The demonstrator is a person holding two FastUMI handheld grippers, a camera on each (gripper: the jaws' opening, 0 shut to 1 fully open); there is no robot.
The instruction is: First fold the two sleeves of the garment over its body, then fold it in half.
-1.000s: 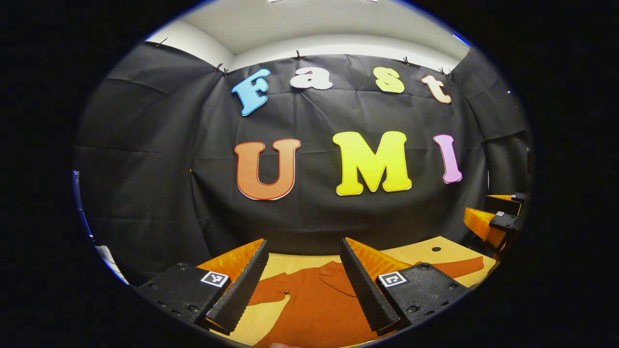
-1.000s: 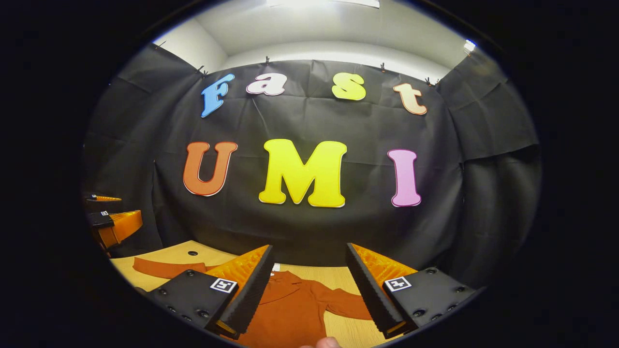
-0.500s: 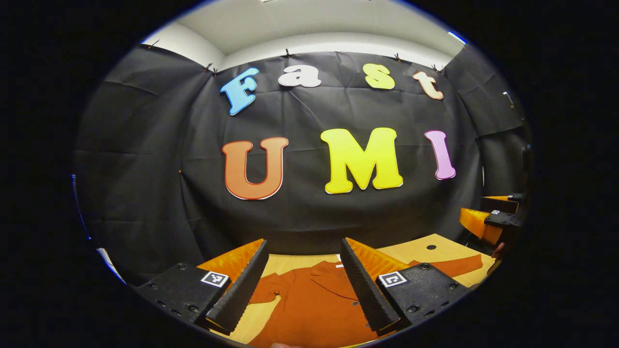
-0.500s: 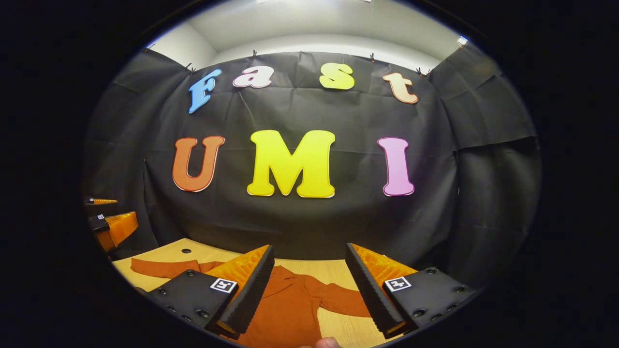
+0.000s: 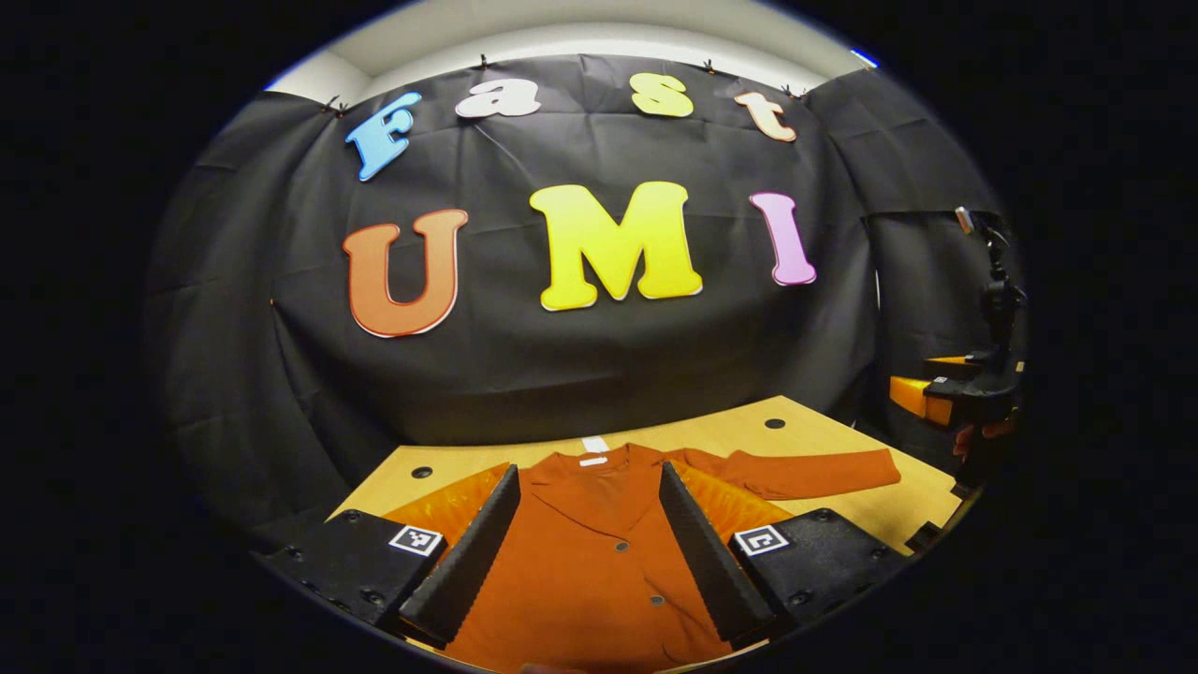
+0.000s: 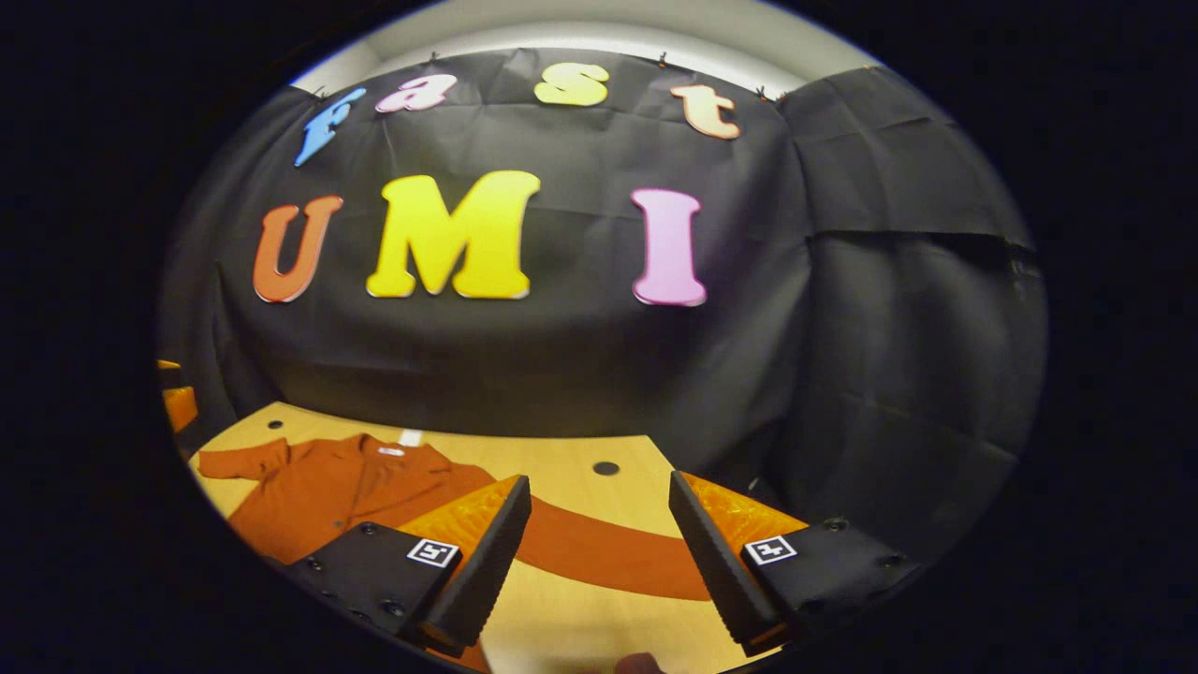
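A rust-orange buttoned garment (image 5: 599, 552) lies flat on the wooden table (image 5: 824, 505), collar toward the far wall. Its one sleeve (image 5: 805, 471) stretches out to the right in the left gripper view. My left gripper (image 5: 588, 548) hovers open above the garment's chest, with nothing between its fingers. In the right gripper view the garment's body (image 6: 328, 491) lies at the left and a long sleeve (image 6: 599, 557) runs across between the fingers. My right gripper (image 6: 599, 557) is open above that sleeve. The other gripper (image 5: 945, 393) appears at the right edge of the left gripper view.
Round holes (image 5: 774, 423) pierce the tabletop near its back edge. Black cloth walls close the booth behind and beside the table. A dark stand (image 5: 997, 300) rises at the right in the left gripper view. Bare wood (image 6: 580, 627) lies in front of the sleeve.
Both views have tilted down toward the table, showing more of the garment. The left gripper now looks over the chest; the right gripper has swung rightward to above the outstretched sleeve.
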